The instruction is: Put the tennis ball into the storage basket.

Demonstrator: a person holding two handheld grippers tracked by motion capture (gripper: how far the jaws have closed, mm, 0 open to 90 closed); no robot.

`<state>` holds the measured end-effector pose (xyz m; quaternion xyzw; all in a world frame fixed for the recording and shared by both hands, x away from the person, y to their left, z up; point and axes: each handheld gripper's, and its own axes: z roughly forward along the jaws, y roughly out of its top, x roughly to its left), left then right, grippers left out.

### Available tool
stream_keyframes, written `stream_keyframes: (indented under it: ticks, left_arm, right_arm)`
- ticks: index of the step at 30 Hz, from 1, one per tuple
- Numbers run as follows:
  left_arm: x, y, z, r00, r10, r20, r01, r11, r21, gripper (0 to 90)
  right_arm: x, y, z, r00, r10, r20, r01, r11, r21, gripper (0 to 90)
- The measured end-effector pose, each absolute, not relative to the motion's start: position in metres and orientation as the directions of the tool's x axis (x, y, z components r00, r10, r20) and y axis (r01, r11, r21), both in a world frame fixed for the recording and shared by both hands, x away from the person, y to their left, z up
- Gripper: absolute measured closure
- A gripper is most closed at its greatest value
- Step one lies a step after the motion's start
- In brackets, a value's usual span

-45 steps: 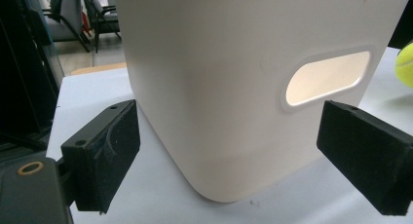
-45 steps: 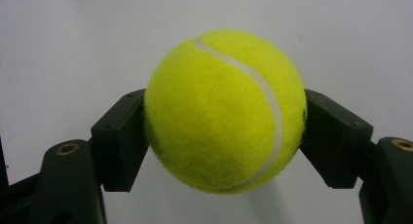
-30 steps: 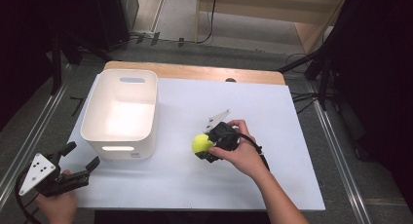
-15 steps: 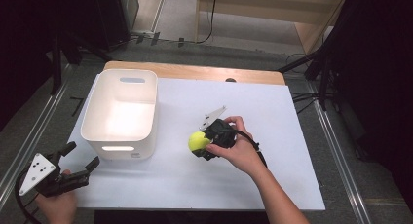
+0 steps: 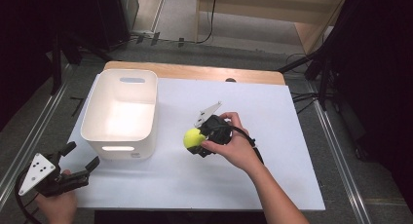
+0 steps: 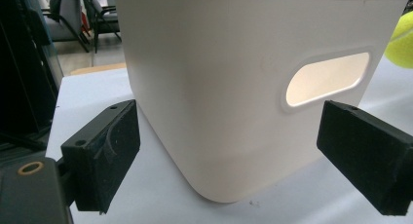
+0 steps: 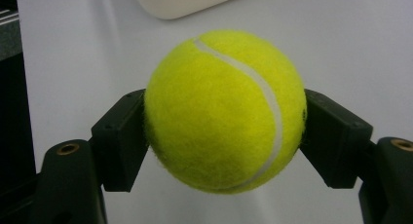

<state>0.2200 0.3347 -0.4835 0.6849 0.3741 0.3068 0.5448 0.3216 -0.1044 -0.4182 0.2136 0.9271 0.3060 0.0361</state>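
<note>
A yellow tennis ball (image 5: 194, 137) (image 7: 225, 111) sits clamped between the jaws of my right gripper (image 5: 196, 140) (image 7: 225, 131), held a little above the white table (image 5: 272, 117) just right of the white bin (image 5: 121, 112). The ball also peeks in at the top right of the left gripper view, tennis ball (image 6: 402, 39). My left gripper (image 5: 80, 158) (image 6: 243, 156) stands open at the table's front left corner, its fingers (image 6: 104, 146) spread in front of the bin's near wall (image 6: 234, 87) with its handle slot (image 6: 327, 79). The bin looks empty.
The bin takes up the left part of the white table. A wooden strip (image 5: 195, 72) runs along the far edge. Metal rails (image 5: 336, 151) and cables flank both sides on the floor.
The right gripper has shifted slightly left with the ball, toward the bin. The left gripper has stayed in place.
</note>
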Motion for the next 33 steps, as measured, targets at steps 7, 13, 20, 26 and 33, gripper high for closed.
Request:
stream_keyframes:
  ticks: [7,13,20,26,33]
  left_arm:
    - [0.220,0.335,-0.484,0.533,0.846,0.012,0.174,-0.124,0.977,8.6]
    - [0.220,0.335,-0.484,0.533,0.846,0.011,0.175,-0.123,0.977,8.5]
    - [0.220,0.335,-0.484,0.534,0.846,0.009,0.176,-0.121,0.977,8.6]
    - [0.220,0.335,-0.484,0.533,0.846,0.008,0.176,-0.120,0.977,8.5]
    - [0.220,0.335,-0.484,0.533,0.846,0.008,0.176,-0.120,0.977,8.5]
  right_arm:
    - [0.323,-0.099,-0.413,-0.911,0.408,0.064,0.366,0.724,0.584,24.1]
    - [0.324,-0.095,-0.410,-0.913,0.403,0.065,0.362,0.725,0.586,24.1]
    - [0.325,-0.090,-0.405,-0.916,0.397,0.065,0.358,0.730,0.582,24.1]
    - [0.327,-0.086,-0.400,-0.923,0.380,0.062,0.342,0.736,0.584,24.2]
    - [0.329,-0.081,-0.394,-0.923,0.381,0.056,0.340,0.738,0.583,24.2]
